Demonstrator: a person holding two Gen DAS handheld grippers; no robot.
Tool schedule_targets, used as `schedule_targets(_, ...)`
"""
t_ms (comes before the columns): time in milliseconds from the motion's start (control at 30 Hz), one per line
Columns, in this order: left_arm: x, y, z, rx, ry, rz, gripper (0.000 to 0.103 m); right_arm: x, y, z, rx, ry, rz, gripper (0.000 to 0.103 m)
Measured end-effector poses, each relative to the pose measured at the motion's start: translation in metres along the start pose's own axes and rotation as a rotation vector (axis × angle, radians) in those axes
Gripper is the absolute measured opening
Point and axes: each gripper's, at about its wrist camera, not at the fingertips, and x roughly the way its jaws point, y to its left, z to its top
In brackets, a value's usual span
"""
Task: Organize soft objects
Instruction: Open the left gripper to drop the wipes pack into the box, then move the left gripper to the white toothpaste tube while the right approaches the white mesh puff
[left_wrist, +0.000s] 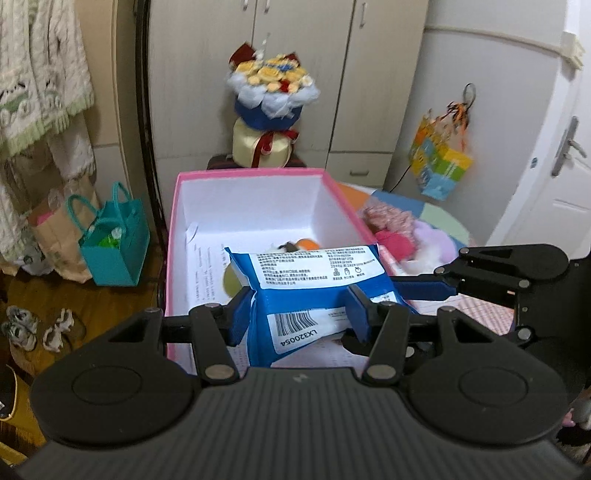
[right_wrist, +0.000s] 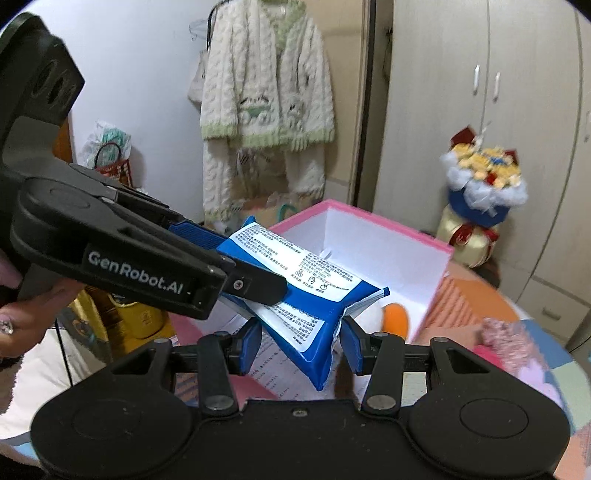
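One blue-and-white wipes packet (left_wrist: 314, 288) hangs above the near end of one pink-rimmed box (left_wrist: 255, 173), clenched between the pads of the left tongs (left_wrist: 299, 314), while the right tongs (right_wrist: 299, 341) sit spread on either side of the packet's lower end; I cannot tell whether their pads touch it. Inside the box lie one orange soft toy (right_wrist: 397, 317) and printed paper (left_wrist: 207, 273), its far half bare white floor, and outside its right wall rest one pink fuzzy toy (left_wrist: 388, 221) and one lilac one (left_wrist: 432, 240).
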Motion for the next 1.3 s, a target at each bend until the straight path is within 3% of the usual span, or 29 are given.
schedule_targets(300, 0.045, 0.03, 0.006, -0.037, 0.116, 0.026, 0.052, 0.055, -0.016, 0.005, 0.035, 0.112, 0.089, 0.052)
schedule_targets(567, 0.054, 0.031, 0.005, -0.026, 0.132, 0.051, 0.069, 0.07, -0.029, 0.01, 0.054, 0.159, 0.152, 0.056)
schedule_targets(700, 0.052, 0.029, 0.001, -0.021, 0.131, 0.063, 0.071, 0.062, -0.02, 0.008, 0.006, 0.146, 0.126, 0.067)
schedule_targets(900, 0.033, 0.019, -0.001, -0.003, 0.123, 0.05, 0.071, 0.045, -0.018, 0.009, 0.009, 0.141, 0.092, 0.068)
schedule_targets(1067, 0.004, 0.005, 0.0, 0.03, 0.069, 0.047, 0.071, 0.021, -0.015, 0.008, 0.012, 0.119, 0.05, 0.068)
schedule_targets(1300, -0.037, -0.019, -0.005, 0.085, 0.029, -0.02, 0.072, -0.026, -0.01, 0.001, -0.001, 0.071, -0.006, 0.069)
